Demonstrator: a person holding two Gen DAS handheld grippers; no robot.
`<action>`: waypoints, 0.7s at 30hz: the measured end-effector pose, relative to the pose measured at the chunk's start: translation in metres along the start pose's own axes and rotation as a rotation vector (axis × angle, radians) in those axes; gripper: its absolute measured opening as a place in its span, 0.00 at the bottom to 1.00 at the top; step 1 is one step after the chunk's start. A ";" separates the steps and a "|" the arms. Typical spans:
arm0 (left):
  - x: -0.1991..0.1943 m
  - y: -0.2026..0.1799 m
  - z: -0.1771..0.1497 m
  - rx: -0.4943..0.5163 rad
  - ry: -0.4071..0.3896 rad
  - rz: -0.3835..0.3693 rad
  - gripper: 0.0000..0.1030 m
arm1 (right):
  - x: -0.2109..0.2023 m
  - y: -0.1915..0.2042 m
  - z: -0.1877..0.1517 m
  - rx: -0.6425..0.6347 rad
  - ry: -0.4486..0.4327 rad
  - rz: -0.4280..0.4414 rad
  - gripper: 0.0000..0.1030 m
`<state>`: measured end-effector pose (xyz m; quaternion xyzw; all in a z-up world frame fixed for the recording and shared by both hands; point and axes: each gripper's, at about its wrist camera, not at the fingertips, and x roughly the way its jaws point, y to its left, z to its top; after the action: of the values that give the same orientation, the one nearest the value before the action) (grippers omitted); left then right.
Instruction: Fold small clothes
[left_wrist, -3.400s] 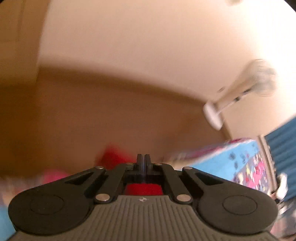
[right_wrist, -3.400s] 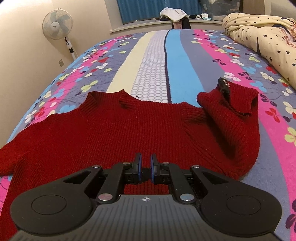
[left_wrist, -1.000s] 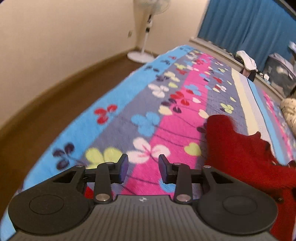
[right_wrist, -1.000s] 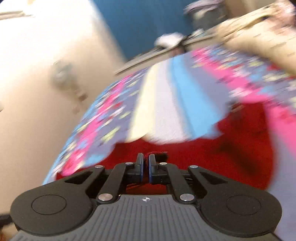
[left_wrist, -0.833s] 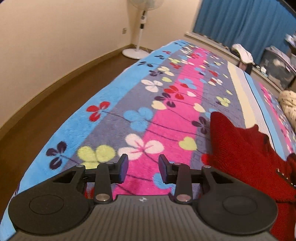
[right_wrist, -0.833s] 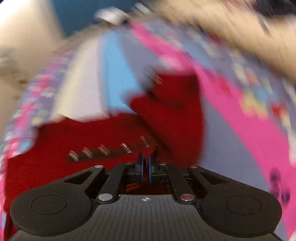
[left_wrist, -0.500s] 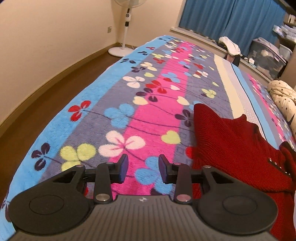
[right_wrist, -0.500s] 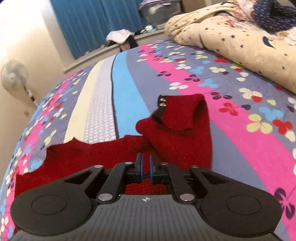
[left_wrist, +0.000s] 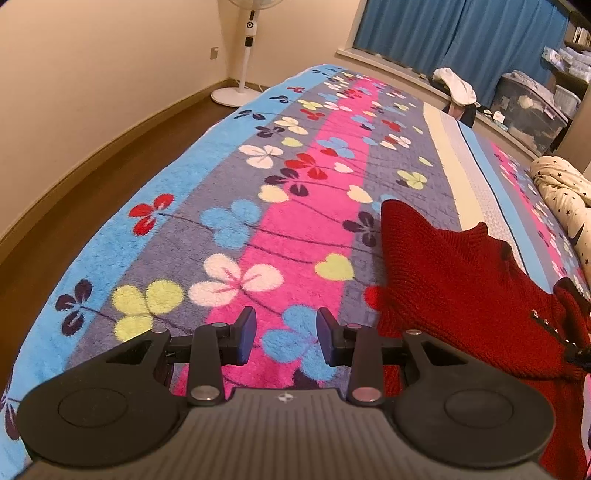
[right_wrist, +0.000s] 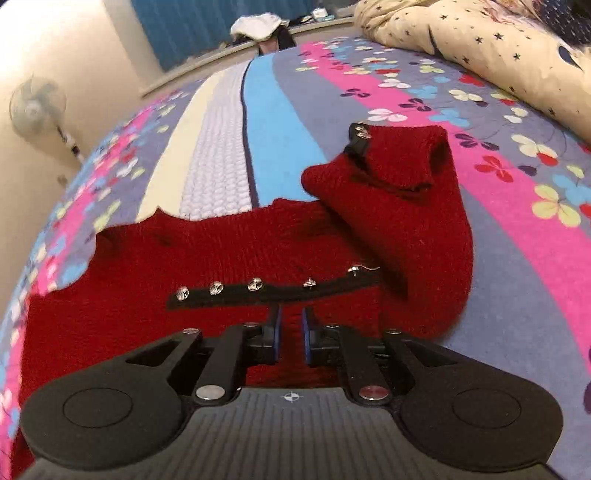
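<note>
Right wrist view: red knit sweater (right_wrist: 229, 258) lies across the floral fleece blanket (right_wrist: 517, 236) on the bed. One sleeve (right_wrist: 399, 206) is folded in over the body, cuff up, and a black studded strip (right_wrist: 273, 290) now lies across the chest. Right gripper (right_wrist: 290, 332) sits low over the knit, jaws a narrow slot apart with red fabric seen between them; I cannot tell whether they pinch it.

Left wrist view: left gripper (left_wrist: 286, 338) is wide apart and empty, over bare blanket, with the sweater's edge (left_wrist: 443, 273) just beside its right finger.

Step in hand, by my reading: the left-side sleeve fold has just been laid. To do it well, let go only once the strip lies flat, then press the crease so the side edge runs straight; the chunky knit looks springy and may creep back.

Versus 3.4 s ago: the sweater then lay spread, left sleeve out to the side and no studded strip on the chest. The left gripper was then shut on red fabric and pointed at the wall; it has since released. The right gripper's slot is much as it was.
</note>
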<state>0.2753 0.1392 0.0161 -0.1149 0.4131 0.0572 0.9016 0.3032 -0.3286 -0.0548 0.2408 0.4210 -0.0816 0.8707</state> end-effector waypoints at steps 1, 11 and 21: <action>0.000 0.000 0.000 0.001 0.000 0.000 0.39 | 0.004 -0.006 -0.001 0.041 0.019 -0.003 0.11; 0.001 -0.004 0.000 0.018 0.006 -0.022 0.39 | -0.036 -0.072 0.059 0.285 -0.345 0.061 0.12; 0.002 -0.011 0.000 0.041 0.012 -0.044 0.39 | 0.023 -0.113 0.074 0.356 -0.168 0.046 0.35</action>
<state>0.2786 0.1287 0.0161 -0.1059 0.4172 0.0281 0.9022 0.3304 -0.4623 -0.0732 0.3929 0.3204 -0.1544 0.8480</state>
